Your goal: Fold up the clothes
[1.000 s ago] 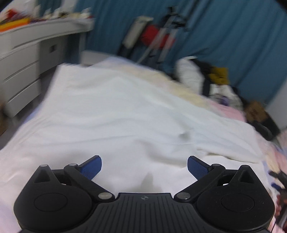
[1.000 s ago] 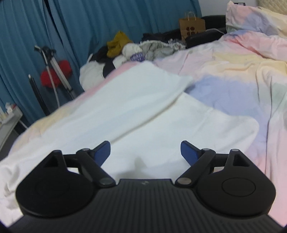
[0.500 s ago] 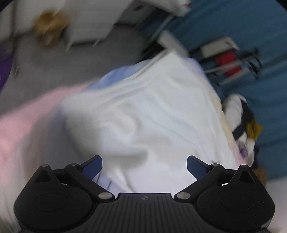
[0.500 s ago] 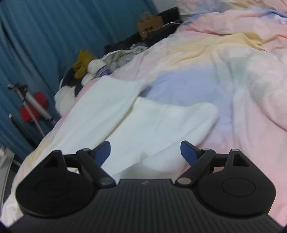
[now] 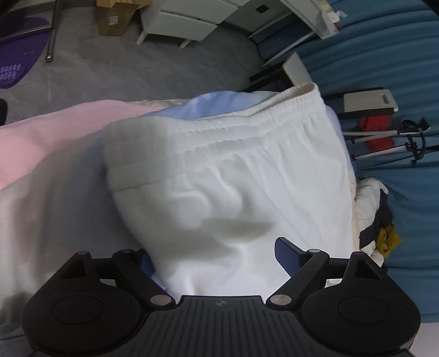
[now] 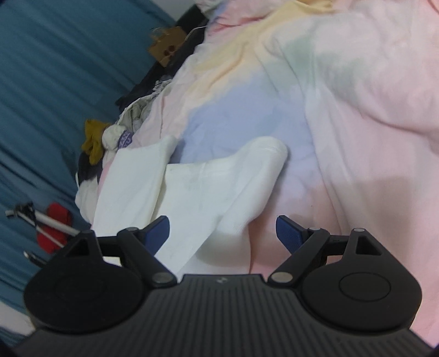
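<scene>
White trousers point(image 5: 247, 192) lie on the pastel bedcover point(image 5: 55, 137), elastic waistband point(image 5: 219, 129) toward the bed's edge. My left gripper point(image 5: 216, 258) hangs low over the waist end with its jaws closing. Cloth bulges between them and covers part of the left pad, but neither pad presses on it. In the right wrist view the two leg ends point(image 6: 269, 153) lie spread on the bedcover point(image 6: 356, 137). My right gripper point(image 6: 222, 233) is just above the near leg's edge, its jaws wide and closing slightly. Fabric lies between them, apart from the pads.
White drawers point(image 5: 192, 19), a cardboard box point(image 5: 115, 16) and a purple mat point(image 5: 19, 55) stand on the grey floor beyond the bed's edge. A tripod point(image 5: 397, 142) and a heap of clothes point(image 6: 109, 137) are by the blue curtain point(image 6: 55, 82). A paper bag point(image 6: 167, 49) sits behind.
Both views have rolled and dropped closer to the bed. The left gripper has swung to the waistband end and its jaws have narrowed. The right gripper has moved in on the leg ends.
</scene>
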A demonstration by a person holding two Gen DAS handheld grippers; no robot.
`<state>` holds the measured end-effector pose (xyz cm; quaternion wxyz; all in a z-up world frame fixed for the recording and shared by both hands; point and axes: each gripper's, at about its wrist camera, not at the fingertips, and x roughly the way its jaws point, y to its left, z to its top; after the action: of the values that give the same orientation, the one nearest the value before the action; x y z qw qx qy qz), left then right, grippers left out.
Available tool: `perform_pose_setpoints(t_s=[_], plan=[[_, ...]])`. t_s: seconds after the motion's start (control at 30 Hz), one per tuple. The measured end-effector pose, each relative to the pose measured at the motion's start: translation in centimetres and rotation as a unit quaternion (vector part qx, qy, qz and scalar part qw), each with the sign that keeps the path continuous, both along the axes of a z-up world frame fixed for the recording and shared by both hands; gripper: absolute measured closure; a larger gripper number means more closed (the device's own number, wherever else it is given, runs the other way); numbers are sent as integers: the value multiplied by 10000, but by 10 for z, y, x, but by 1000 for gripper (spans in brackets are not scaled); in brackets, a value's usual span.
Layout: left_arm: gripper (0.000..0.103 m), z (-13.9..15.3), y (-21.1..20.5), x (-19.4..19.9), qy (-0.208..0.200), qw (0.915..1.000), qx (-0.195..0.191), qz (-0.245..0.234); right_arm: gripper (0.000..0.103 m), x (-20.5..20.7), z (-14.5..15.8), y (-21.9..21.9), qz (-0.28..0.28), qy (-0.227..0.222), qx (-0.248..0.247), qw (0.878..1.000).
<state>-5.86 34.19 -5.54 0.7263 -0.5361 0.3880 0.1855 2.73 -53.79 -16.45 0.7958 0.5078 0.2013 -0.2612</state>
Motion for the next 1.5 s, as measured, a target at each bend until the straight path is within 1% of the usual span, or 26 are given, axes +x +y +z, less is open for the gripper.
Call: perform_pose_setpoints(t_s=[0.07, 0.1, 0.13, 0.17, 0.2, 0.23, 0.27, 0.3, 0.33, 0.37, 0.4, 0.43, 0.53, 0.6, 0.67, 0.73, 0.83, 0.97, 1.03, 1.1, 1.2, 1.3, 1.4, 1.5], plan=[[18, -1, -5, 4, -101, 9999, 77, 26, 21, 5, -4, -4, -35, -59, 64, 10000], [19, -2, -6, 4, -167, 9998, 91, 65, 22, 8, -6, -6, -55, -84, 65, 9999], [23, -3, -7, 4, -233, 9996, 105, 103, 26, 11, -8, -7, -75, -110, 67, 9999], [29, -3, -8, 4, -313, 9993, 131, 127, 37, 14, -10, -9, -96, -136, 68, 9998], [33, -4, -9, 4, -392, 9990, 158, 151, 40, 17, -12, -11, -116, -161, 69, 9998], [40, -3, -10, 3, -452, 9986, 209, 176, 44, 19, -12, -12, -140, -166, 24, 9998], [49, -1, -12, 3, -494, 9982, 283, 185, 57, 21, -12, -13, -163, -169, -26, 9997], [55, 0, -13, 2, -535, 9977, 357, 195, 75, 24, -12, -13, -175, -65, -139, 9997], [67, 2, -15, 2, -566, 9972, 451, 206, 82, 27, -12, -12, -186, 52, -259, 9995], [75, 3, -18, 3, -623, 9964, 540, 201, 91, 29, -12, -11, -196, 168, -378, 9990], [82, 6, -20, 1, -723, 9952, 626, 214, 93, 32, -12, -11, -207, 285, -497, 9981], [95, 9, -22, -1, -824, 9938, 713, 226, 94, 31, -8, -10, -244, 248, -568, 9978], [96, 21, -28, -6, -1199, 9879, 970, 149, 95, 26, 3, -9, -365, 84, -762, 9964], [97, 29, -31, -14, -1483, 9835, 1032, 107, 95, 19, 17, -6, -387, -144, -982, 9943], [97, 36, -27, -25, -1726, 9810, 878, 138, 96, 10, 33, -2, -374, -314, -1279, 9906], [97, 41, -20, -39, -1989, 9778, 618, 241, 96, -1, 49, -2, -388, -514, -1458, 9872], [97, 47, -10, -48, -2280, 9724, 332, 380, 96, -9, 72, -6, -498, -781, -1531, 9839], [97, 62, 0, -33, -2339, 9717, 168, 285, 96, 14, 97, -16, -436, -768, -1563, 9838], [97, 69, -1, -11, -2292, 9729, 211, 224, 96, 39, 109, -19, -359, -699, -1573, 9844], [97, 72, 0, 20, -2236, 9741, 247, 225, 96, 73, 125, -16, -223, -591, -1787, 9819], [97, 72, 5, 72, -2169, 9756, 238, 230, 96, 138, 147, -8, -33, -500, -2193, 9744], [97, 66, 7, 132, -2084, 9775, 276, 182, 96, 211, 156, 1, 118, -308, -2570, 9658], [97, 48, 12, 195, -1883, 9817, 175, 221, 96, 288, 147, 9, 276, -55, -2879, 9572], [96, 28, 18, 257, -1614, 9865, 193, 209, 96, 357, 116, 14, 543, 389, -3016, 9511]])
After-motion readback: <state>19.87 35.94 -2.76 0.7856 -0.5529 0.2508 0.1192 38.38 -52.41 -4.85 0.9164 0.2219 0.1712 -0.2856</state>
